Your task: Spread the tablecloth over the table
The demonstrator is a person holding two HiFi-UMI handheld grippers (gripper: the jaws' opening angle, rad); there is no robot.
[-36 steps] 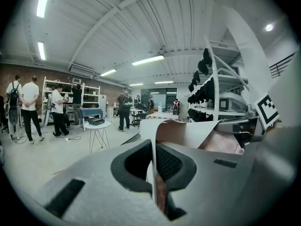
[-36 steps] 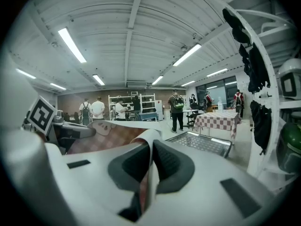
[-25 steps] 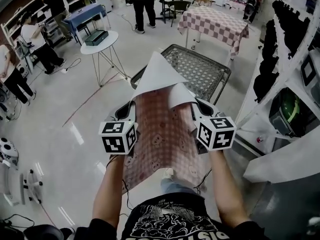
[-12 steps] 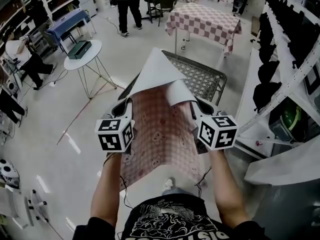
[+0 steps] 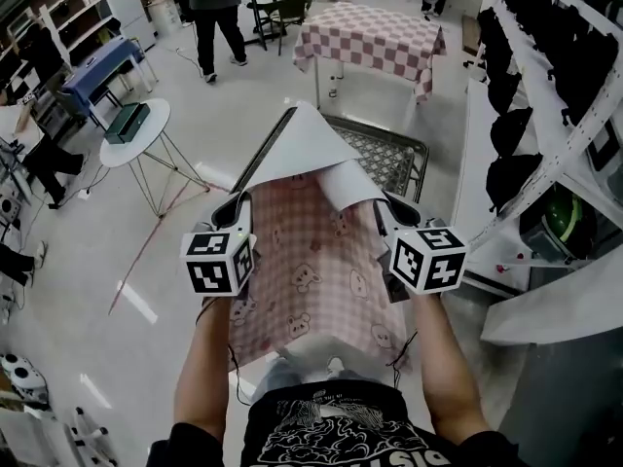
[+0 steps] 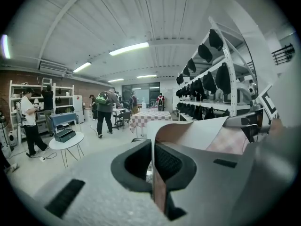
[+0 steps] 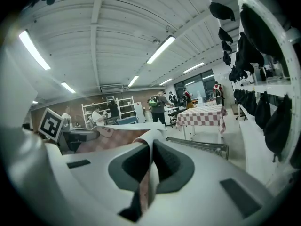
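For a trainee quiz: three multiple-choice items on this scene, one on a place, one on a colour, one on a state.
1. Where is the mesh table? A just ahead of the tablecloth; B far left; C out of view.
2. The tablecloth's printed side is: A blue; B pink; C green.
3. The left claw and right claw are: A open; B shut on the tablecloth; C shut on nothing.
Answers: 1A, it stands beyond the cloth's raised edge; 2B, pink checks face the head view; 3B, each pinches the cloth's edge.

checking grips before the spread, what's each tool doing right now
Left tool: shut on the tablecloth, left edge.
Right tool: shut on the tablecloth, right edge.
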